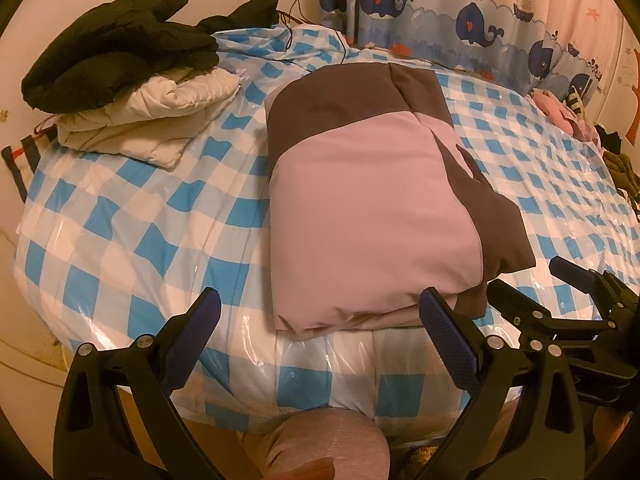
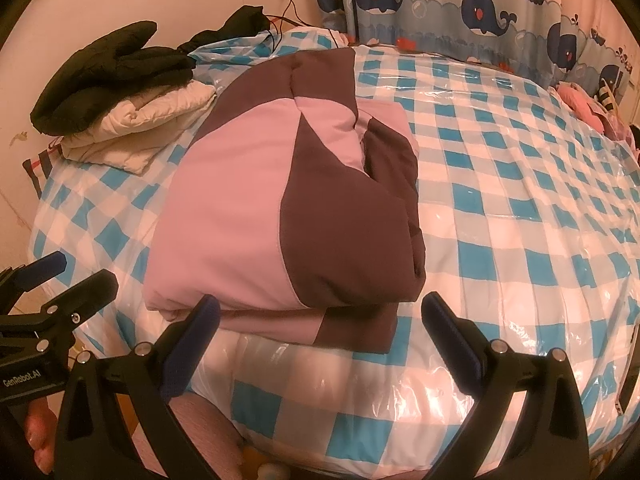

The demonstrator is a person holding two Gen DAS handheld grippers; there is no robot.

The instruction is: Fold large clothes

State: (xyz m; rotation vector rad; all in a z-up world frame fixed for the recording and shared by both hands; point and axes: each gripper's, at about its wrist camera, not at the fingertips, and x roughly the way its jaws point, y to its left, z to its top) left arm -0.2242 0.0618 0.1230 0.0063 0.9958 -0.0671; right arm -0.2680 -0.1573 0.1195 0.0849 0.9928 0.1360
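Observation:
A pink and dark brown padded jacket [image 1: 372, 216] [image 2: 280, 216] lies folded into a thick bundle on the blue-and-white checked bed [image 1: 140, 216] [image 2: 500, 216]. My left gripper [image 1: 320, 312] is open just before the bundle's near edge, its right finger [image 1: 448, 340] close to the jacket's corner. In the right wrist view my right gripper [image 2: 320, 316] is open too, straddling the bundle's near right corner without holding it. The right gripper [image 1: 580, 292] also shows at the right of the left wrist view, and the left gripper [image 2: 52, 280] at the left of the right wrist view.
A stack of folded garments, black [image 1: 120, 44] [image 2: 112, 68] on white [image 1: 148, 120] [image 2: 140, 124], sits at the bed's far left corner. A whale-print curtain [image 1: 460, 12] [image 2: 460, 4] hangs behind. Pink items [image 1: 560, 112] [image 2: 588, 108] lie at the far right. A person's knee [image 1: 324, 444] is below.

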